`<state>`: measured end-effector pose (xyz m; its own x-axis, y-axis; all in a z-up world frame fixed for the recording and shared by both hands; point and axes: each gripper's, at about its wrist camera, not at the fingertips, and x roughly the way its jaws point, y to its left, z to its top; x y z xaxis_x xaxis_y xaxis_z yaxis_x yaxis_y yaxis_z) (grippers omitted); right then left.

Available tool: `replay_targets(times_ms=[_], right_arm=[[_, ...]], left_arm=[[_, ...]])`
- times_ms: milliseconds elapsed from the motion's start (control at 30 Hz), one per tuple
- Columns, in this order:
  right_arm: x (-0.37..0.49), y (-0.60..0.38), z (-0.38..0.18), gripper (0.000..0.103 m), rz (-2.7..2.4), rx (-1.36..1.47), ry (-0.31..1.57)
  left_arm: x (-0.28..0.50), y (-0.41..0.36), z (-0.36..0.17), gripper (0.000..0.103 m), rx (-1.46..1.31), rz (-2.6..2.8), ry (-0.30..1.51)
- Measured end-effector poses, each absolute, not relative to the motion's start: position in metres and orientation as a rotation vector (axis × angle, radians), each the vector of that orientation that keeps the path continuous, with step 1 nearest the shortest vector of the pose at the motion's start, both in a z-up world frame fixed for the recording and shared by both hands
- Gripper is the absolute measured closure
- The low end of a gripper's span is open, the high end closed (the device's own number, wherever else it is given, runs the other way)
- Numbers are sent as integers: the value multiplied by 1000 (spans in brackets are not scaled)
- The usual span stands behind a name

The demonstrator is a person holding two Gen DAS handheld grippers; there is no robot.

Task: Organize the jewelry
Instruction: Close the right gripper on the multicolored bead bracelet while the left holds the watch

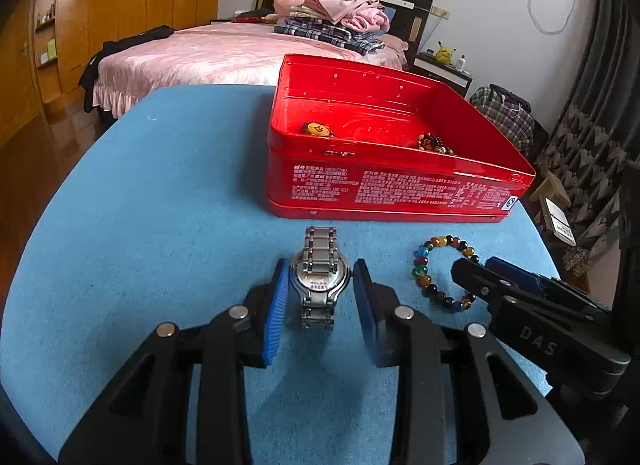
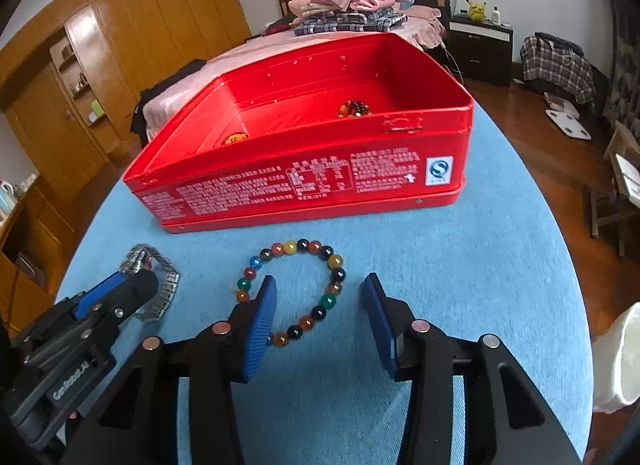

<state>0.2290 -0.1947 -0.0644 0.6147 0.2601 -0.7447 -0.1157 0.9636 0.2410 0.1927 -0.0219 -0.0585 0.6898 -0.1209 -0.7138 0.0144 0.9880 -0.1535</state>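
A silver metal watch [image 1: 319, 279] lies on the blue cloth, between the open jaws of my left gripper [image 1: 320, 271], which straddle its case without pressing it. It also shows in the right wrist view [image 2: 160, 281]. A multicoloured bead bracelet [image 2: 296, 289] lies to its right; my right gripper [image 2: 318, 287] is open over it, the left finger inside the ring, the right finger outside. The bracelet also shows in the left wrist view [image 1: 440, 277]. An open red tin box [image 1: 400, 169] stands behind, holding an orange piece [image 1: 318, 129] and a brown bead bracelet [image 1: 432, 143].
The round table with the blue cloth [image 1: 160, 225] ends close on all sides. A bed with stacked clothes [image 1: 332, 21] stands behind the box. A wooden wardrobe [image 2: 120, 45] is at the left and a nightstand [image 2: 480, 45] at the right.
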Motion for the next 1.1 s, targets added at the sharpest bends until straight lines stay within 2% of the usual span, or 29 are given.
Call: replay_targets(times_ms=[100, 167, 267, 367, 800, 1100], right_arm=[[231, -191, -65, 68, 215, 164, 883], [231, -190, -65, 79, 202, 144, 883], [233, -191, -64, 89, 190, 147, 885], [232, -194, -65, 95, 203, 158, 887], [199, -203, -51, 95, 268, 183, 871], [187, -208, -15, 95, 283, 159, 805]], left_arm=[[194, -22, -59, 72, -143, -80, 808], [194, -22, -59, 72, -143, -81, 808], [194, -22, -59, 72, -143, -81, 808], [193, -22, -59, 72, -140, -83, 805], [186, -29, -47, 72, -117, -96, 787], [180, -32, -33, 72, -118, -115, 763]])
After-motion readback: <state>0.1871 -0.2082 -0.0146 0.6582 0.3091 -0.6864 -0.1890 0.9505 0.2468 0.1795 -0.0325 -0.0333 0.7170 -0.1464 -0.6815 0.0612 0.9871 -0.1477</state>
